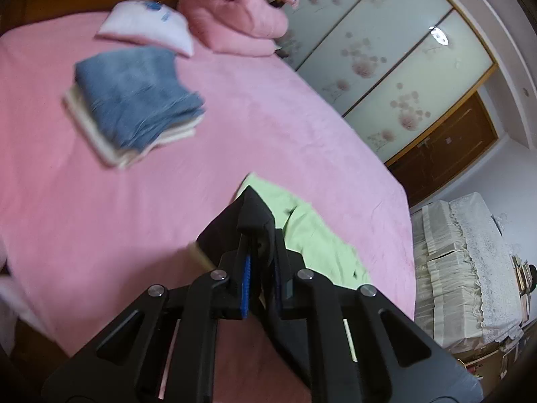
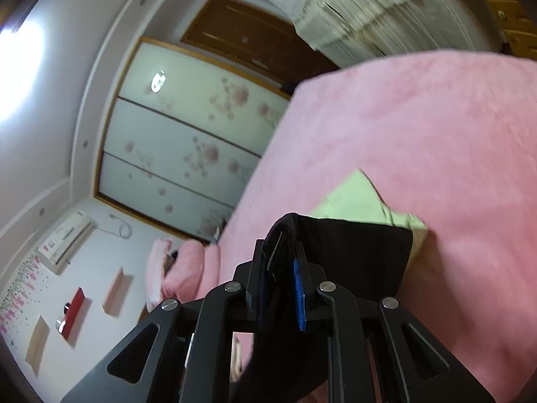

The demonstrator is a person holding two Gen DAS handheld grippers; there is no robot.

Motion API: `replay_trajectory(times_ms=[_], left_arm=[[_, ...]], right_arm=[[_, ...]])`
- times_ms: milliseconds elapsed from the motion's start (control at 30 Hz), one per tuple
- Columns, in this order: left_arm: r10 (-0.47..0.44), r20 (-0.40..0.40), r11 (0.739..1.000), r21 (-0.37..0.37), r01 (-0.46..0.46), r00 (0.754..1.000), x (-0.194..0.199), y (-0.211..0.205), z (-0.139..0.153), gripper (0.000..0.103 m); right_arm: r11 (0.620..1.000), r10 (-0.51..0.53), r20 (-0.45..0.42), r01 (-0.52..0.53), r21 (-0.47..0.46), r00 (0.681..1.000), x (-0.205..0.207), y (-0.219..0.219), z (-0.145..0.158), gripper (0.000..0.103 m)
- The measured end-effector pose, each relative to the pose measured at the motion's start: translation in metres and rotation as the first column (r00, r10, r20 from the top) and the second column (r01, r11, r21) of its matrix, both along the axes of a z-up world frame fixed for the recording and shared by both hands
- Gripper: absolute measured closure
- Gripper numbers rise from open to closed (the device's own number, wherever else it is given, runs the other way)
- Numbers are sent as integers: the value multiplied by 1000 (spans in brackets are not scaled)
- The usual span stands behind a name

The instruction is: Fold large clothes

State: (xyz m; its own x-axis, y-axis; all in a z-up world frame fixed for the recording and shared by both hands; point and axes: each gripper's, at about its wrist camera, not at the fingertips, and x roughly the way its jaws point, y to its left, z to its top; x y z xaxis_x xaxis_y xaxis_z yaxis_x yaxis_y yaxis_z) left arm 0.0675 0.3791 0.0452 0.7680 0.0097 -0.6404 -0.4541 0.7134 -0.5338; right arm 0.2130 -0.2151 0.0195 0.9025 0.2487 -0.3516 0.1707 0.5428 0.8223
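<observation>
While the pink plush bed cover (image 1: 117, 201) fills most of the left wrist view, a folded stack with a blue denim piece (image 1: 134, 97) on top of a cream piece sits toward the bed's far left part, near a pale pink pillow (image 1: 147, 27) and a heaped pink quilt (image 1: 235, 23) at the head end. Further right, the left tongs (image 1: 260, 235) are clamped on a fold of the black fabric garment (image 1: 248, 221), which drapes over both fingertips and hangs above the bed. Just behind it a light green cloth (image 1: 312, 231) lies flat near the bed's right edge. Beyond that edge stand sliding wardrobe doors with a pink flower print (image 1: 386, 77).

In the right wrist view, the same wardrobe doors (image 2: 181, 147) fill the left side. The right tongs (image 2: 282, 245) are likewise closed on the black garment (image 2: 355, 255), whose cloth stretches off to the right from the grip and hangs down between the fingers. The green cloth (image 2: 359, 198) shows just past it on the bed cover (image 2: 436, 127).
</observation>
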Motion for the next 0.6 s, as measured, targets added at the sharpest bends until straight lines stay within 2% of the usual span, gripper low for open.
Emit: replay_trajectory(times_ms=[133,300,433,533,600], left_arm=[[-32,5,999,11,32,999,41,5,13,96],[-51,-12,999,-19,50,999,93,10,7,97],[-70,-46,997,-14,70,996,137,13,-9,97],[-87,-65,996,-9,87,994,174,16,-26,96],[-93,-87,995,26,96,992,203,10,-38,97]], right_arm=[[1000,-18,17,18,-19,1000,32,0,18,90],[999,-41,-7,40,-36,999,79,10,23,90],[995,-82,-22,81,-60,996,122,13,23,90],[989,-96,-28,93,-115,995,161,21,18,90],[988,-98,-34,93,-123,995,191,23,9,90]])
